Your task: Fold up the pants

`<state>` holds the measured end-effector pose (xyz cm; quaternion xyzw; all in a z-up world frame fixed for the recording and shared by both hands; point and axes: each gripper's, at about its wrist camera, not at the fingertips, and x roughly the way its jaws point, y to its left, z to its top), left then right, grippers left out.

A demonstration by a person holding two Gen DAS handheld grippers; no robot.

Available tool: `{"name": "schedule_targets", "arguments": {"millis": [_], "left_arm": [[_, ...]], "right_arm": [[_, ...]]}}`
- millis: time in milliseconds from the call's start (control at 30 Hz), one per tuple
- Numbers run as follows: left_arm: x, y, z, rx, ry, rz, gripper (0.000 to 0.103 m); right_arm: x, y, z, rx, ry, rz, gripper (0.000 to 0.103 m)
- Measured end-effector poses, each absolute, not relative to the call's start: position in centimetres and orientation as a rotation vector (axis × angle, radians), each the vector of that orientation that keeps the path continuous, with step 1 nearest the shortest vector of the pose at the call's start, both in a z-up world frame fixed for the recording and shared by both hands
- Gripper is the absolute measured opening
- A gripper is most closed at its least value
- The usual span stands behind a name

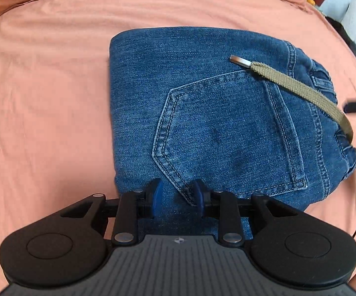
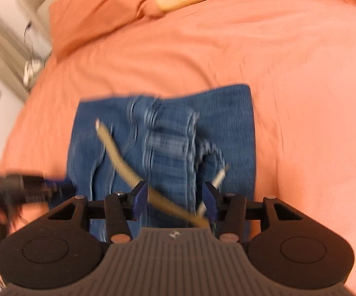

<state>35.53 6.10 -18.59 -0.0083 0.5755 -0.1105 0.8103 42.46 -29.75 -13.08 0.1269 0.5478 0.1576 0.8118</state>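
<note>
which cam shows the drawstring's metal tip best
The left wrist view: the metal tip is sharp and unobstructed, lying on the folded jeans above the back pocket. The right wrist view is motion-blurred; there the tip is only a pale smear.

Pants (image 1: pixel 214 113) mid-blue denim, lighter faded stitching round pocket (image 1: pixel 229 138), dark smudge on pocket. Drawstring (image 1: pixel 301 88) khaki-olive woven, silver metal tip. Bedsheet (image 1: pixel 44 93) salmon orange, plain. Left gripper (image 1: pixel 178 198) black, blue pads. Right gripper (image 2: pixel 175 201) black, blue pads, grey ribbed body.
</note>
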Motion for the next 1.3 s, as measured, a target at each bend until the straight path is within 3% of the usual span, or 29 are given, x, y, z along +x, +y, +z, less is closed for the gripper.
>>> {"name": "schedule_targets", "arguments": {"millis": [233, 267, 367, 467, 800, 1100, 1300], "left_arm": [[35.5, 6.3, -18.8, -0.038, 1.228, -0.257, 0.034], [35.6, 6.4, -18.7, -0.044, 1.229, -0.258, 0.034], [35.5, 6.8, -18.4, -0.045, 1.224, -0.264, 0.033], [35.5, 7.5, -17.3, -0.061, 1.190, -0.267, 0.033], [37.7, 11.4, -13.4, -0.247, 1.015, -0.150, 0.033], [41.1, 10.9, -14.5, -0.240, 0.954, -0.139, 0.033], [44.2, 9.6, -16.0, -0.230, 0.928, -0.140, 0.033]], "right_arm": [[47.0, -31.3, -17.7, 0.557, 1.205, 0.276, 0.047], [47.3, -31.4, -18.5, 0.587, 1.209, 0.268, 0.044], [47.6, -30.9, -19.0, 0.603, 1.187, 0.285, 0.019], [47.6, -28.7, -16.4, 0.386, 1.143, 0.337, 0.014], [49.3, -26.3, -7.4, 0.239, 1.009, 0.413, 0.011], [51.1, -31.8, -15.9, 0.281, 1.149, 0.204, 0.010], [52.3, -32.0, -18.2, 0.259, 1.175, 0.188, 0.013]]}}
